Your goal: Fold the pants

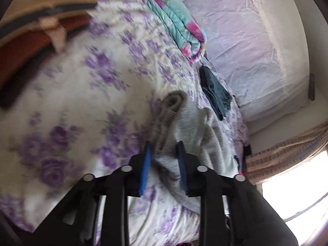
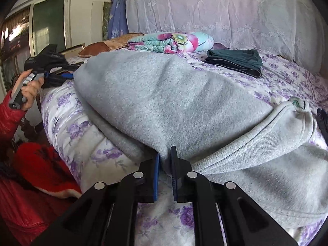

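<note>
Grey fleece pants (image 2: 174, 102) lie across a bed with a white and purple flowered sheet (image 2: 67, 121). My right gripper (image 2: 165, 153) is shut on a fold of the grey pants near the bed's front edge. In the left wrist view the grey pants (image 1: 184, 119) hang bunched between the blue pads, and my left gripper (image 1: 164, 149) is shut on the cloth, held above the bed. The left gripper also shows at the far left of the right wrist view (image 2: 59, 75), held by a hand in a red sleeve.
A folded dark teal garment (image 2: 235, 61) lies on the bed behind the pants. A folded floral quilt (image 2: 170, 42) sits further back, before a white lace-covered headboard (image 2: 225, 10). A brown cushion (image 2: 96, 48) is at the back left. A window (image 1: 297, 186) is at the right.
</note>
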Tool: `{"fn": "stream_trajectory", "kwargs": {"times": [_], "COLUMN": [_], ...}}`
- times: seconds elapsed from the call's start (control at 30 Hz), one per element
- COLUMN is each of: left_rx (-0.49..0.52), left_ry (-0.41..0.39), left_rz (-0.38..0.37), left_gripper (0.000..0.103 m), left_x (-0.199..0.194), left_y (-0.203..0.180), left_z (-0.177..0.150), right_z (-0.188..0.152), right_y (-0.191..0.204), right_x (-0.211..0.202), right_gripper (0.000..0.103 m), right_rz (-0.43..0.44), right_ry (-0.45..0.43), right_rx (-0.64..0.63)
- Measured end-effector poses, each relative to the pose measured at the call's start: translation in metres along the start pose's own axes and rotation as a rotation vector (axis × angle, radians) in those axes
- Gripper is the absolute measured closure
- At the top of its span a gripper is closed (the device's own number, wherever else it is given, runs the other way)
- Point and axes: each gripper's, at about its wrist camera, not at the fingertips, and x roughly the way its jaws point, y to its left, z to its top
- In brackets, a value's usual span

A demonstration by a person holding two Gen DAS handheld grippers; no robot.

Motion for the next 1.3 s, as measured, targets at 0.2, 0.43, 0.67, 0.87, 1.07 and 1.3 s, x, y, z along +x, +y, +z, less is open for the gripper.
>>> {"fn": "stream_trajectory", "kwargs": {"times": [0.2, 0.43, 0.67, 0.87, 1.07, 1.3], "left_rx": [0.15, 0.53, 0.972, 0.926, 0.935, 0.934], "left_ry": [-0.068, 0.167, 0.026, 0.036, 0.029, 0.026], "left_rz": [-0.058, -0.049, 0.208, 0.117, 0.112, 0.076], "left_gripper": [0.069, 0.04, 0.005, 0.005, 0.005, 0.005], "left_x": [-0.041, 0.063, 0.131, 0.119, 0.122, 0.121], "left_y": [-0.055, -0.161, -0.16, -0.151, -0.152, -0.151], "left_z": [-0.015, -0.078, -0.159, -0.146, -0.15, -0.149], "right_z": [-0.003, 0.02, 0.075, 0.108, 0.105, 0.087], "right_y": [-0.009, -0.039, -0.115, -0.171, -0.2, -0.21], "right_x": [0.0, -0.026, -0.065, 0.01, 0.07, 0.05], "right_gripper": [0.089, 0.063, 0.025, 0.025, 0.025, 0.093], "right_rz": [0.053, 0.152, -0.161, -0.235, -0.401, -0.352], "right_ry": [-0.013, -0.011, -0.102, 0.091, 0.298, 0.256], "right_rx": [0.076, 0.267, 0.464, 0.596, 0.6, 0.6]}}
